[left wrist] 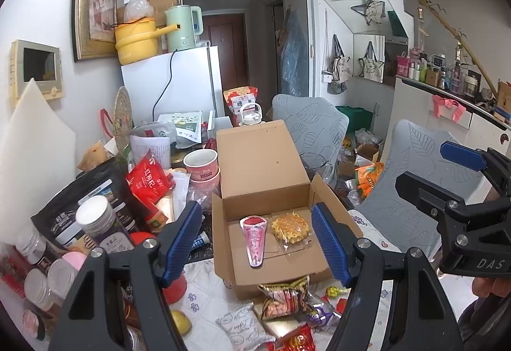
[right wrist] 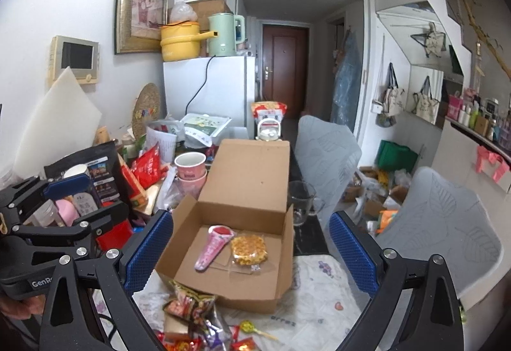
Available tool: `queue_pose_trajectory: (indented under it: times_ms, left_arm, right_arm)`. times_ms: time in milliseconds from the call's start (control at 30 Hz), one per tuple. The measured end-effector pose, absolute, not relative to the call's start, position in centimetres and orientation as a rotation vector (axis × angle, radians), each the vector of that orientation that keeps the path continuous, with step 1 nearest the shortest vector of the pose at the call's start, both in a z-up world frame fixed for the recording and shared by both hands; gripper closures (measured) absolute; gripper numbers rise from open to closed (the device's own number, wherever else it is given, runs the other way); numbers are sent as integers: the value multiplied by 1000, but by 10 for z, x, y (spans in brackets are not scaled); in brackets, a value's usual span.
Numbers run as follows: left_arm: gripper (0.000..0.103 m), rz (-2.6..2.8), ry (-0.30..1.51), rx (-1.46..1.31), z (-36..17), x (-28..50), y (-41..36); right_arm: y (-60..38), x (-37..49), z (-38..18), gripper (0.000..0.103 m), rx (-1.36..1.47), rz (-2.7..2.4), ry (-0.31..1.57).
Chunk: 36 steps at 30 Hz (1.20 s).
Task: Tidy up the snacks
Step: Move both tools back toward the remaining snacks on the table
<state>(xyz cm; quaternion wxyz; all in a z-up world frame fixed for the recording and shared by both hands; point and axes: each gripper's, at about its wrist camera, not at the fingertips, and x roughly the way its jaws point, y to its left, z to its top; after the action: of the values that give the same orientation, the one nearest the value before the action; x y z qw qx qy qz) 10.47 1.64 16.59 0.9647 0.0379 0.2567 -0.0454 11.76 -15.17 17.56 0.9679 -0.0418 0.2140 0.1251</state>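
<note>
Snacks half sorted: two sit in the open cardboard box (left wrist: 255,255), the rest lie loose on the table in front of it.

Pink cone pack (left wrist: 254,239) and waffle (left wrist: 290,228) lie side by side on the box floor, lid propped back, I judge to keep the mouth free. My left gripper (left wrist: 255,242) hangs spread wide and empty above the box; right gripper (right wrist: 249,252) likewise wide, holding nothing. Crinkled snack bag (left wrist: 284,296) touches the box's near wall, below both grippers; its label is too blurred to read.

Clothed table (left wrist: 207,290), cardboard box (left wrist: 265,172), snack packets (left wrist: 284,298)
</note>
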Motion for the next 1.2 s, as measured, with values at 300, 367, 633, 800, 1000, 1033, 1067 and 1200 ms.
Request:
queue_pose_trajectory:
  times_ms: [300,367,633,800,1000,1033,1067,1200]
  left_arm:
    - [32,-111,540,61,144,67,18]
    - [32,-111,547,58,137,60,19]
    - [32,-116,554,48,107,29,25]
    - [32,-135,595,38,86,14,26]
    - [32,-157,655,27,55,-8,25]
    - [32,-164,666,25,51,-10,24]
    - [32,-168,674,24,47,-12,23]
    - [32,-167,705,21,31,-19,24]
  right_arm:
    - [-152,79,164,3,-93,274,444]
    - [-151,70,160,3,-103,272,439]
    - [-147,42,129,3,-93,297,443]
    - [-147,27,104,3,-81,333,469]
    - [-147,8,73,3,-89,328,495]
    - [-147,5,68,3,-89,330,504]
    - [-147,3,63,3,-87,331,513]
    - [-144,-2,45,3,-82,350,552]
